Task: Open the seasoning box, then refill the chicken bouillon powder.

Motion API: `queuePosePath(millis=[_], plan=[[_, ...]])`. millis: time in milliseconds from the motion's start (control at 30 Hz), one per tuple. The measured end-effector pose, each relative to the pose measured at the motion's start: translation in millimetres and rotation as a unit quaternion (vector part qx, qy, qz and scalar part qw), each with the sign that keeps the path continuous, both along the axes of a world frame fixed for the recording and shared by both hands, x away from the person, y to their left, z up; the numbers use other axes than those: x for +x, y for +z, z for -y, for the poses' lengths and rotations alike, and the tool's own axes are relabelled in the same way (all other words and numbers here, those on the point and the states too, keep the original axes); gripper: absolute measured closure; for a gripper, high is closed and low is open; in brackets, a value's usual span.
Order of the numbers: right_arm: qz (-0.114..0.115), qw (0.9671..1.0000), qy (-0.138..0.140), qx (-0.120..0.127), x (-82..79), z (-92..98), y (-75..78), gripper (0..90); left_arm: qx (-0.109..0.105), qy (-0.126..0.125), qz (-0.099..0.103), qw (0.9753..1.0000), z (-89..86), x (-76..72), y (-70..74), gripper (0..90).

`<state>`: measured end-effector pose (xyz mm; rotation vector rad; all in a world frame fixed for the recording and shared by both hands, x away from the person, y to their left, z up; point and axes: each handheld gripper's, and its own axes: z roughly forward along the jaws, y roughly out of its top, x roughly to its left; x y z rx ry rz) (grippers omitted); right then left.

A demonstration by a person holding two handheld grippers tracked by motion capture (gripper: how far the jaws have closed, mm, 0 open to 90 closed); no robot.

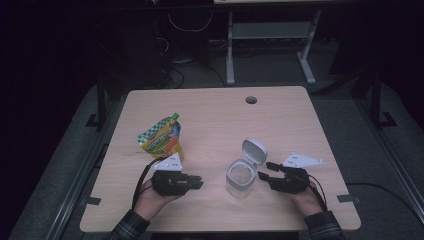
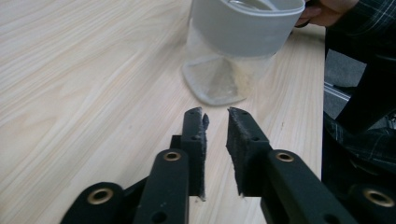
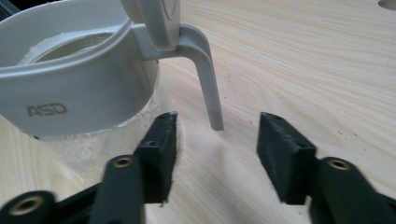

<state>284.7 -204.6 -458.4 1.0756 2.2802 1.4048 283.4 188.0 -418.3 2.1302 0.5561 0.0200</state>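
Left fingers (image 2: 215, 122): nearly closed, holding nothing; keep them ready beside the jar to steady it.
Clear plastic jar with grey flip lid (image 1: 241, 176): on the light wooden tabletop (image 1: 215, 115), between both fingers.
Right fingers (image 3: 217, 135): wide apart, empty; the lid's grey tab (image 3: 208, 88) hangs between them, so close squarely on it.

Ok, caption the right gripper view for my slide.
Open right tongs straddle the grey clasp of the flip-lid container.

Open tongs (image 3: 215, 154) beside lidded container (image 3: 79, 98)
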Motion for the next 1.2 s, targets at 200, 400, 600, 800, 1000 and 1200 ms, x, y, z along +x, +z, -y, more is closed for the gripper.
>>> queuePosePath(millis=[200, 400, 600, 800, 1000, 1200], plan=[[0.001, 0.9999, -0.011, 0.005, -5.7, 7.7, 0.9, 39.4, -0.006, 0.026, -0.006, 0.9996, -21.2, -2.2, 3.4, 63.6], [0.007, 0.9998, -0.015, 0.008, -6.5, 11.9, -1.6, 35.4, -0.007, 0.054, -0.009, 0.9985, -43.2, -4.4, 5.3, 55.2], [0.01, 0.9995, -0.03, 0.0, -5.0, 11.5, -3.9, 28.6, -0.005, 0.075, -0.002, 0.9972, -66.9, -8.4, 8.3, 50.0], [0.005, 0.9994, -0.033, -0.01, -2.6, 10.6, -6.5, 25.8, -0.005, 0.097, 0.002, 0.9953, -89.1, -9.9, 11.6, 49.0], [0.002, 0.9993, -0.036, -0.012, -0.5, 11.0, -8.0, 25.8, 0.0, 0.107, 0.007, 0.9943, -104.9, -5.3, 16.3, 49.9], [0.0, 0.9993, -0.037, -0.009, 0.1, 12.0, -8.0, 25.9, 0.003, 0.119, 0.008, 0.9929, -116.0, -1.5, 16.4, 49.8]])
